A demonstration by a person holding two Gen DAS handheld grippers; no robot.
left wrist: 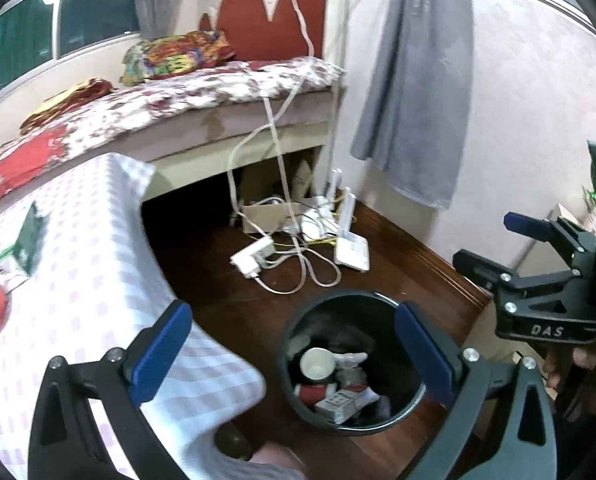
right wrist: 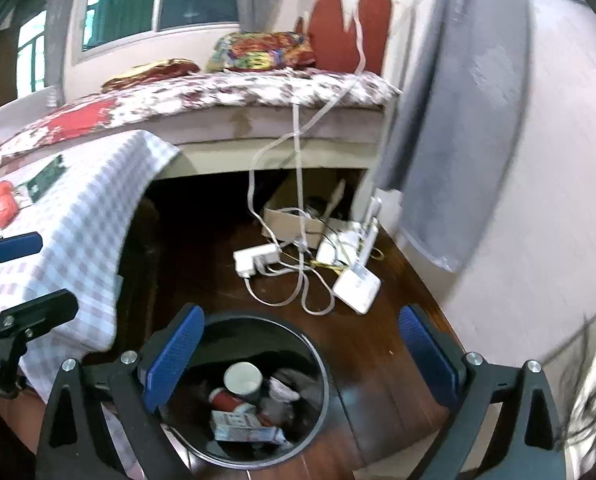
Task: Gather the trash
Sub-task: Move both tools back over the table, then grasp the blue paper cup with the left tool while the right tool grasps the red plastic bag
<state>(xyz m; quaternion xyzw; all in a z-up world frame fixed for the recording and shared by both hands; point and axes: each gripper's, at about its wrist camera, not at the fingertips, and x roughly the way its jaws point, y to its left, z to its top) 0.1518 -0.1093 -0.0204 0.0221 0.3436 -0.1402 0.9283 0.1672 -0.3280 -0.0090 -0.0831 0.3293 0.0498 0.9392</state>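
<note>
Both grippers over the bin, nothing in either

Left gripper [left wrist: 291, 354] and right gripper [right wrist: 298, 356] have fingers spread wide, empty. Black trash bin [right wrist: 322, 384] sits on the floor at 6 o'clock, holding a paper cup [right wrist: 243, 378] and cartons; checkered bench [left wrist: 97, 248] at 9 o'clock.

A glossy dark wooden floor [left wrist: 398, 264] carries a smooth black plastic bin [left wrist: 298, 404] holding a paper cup [left wrist: 317, 363] and cardboard cartons [right wrist: 241, 426], beside a matt checked cloth tablecloth [left wrist: 97, 248].
</note>
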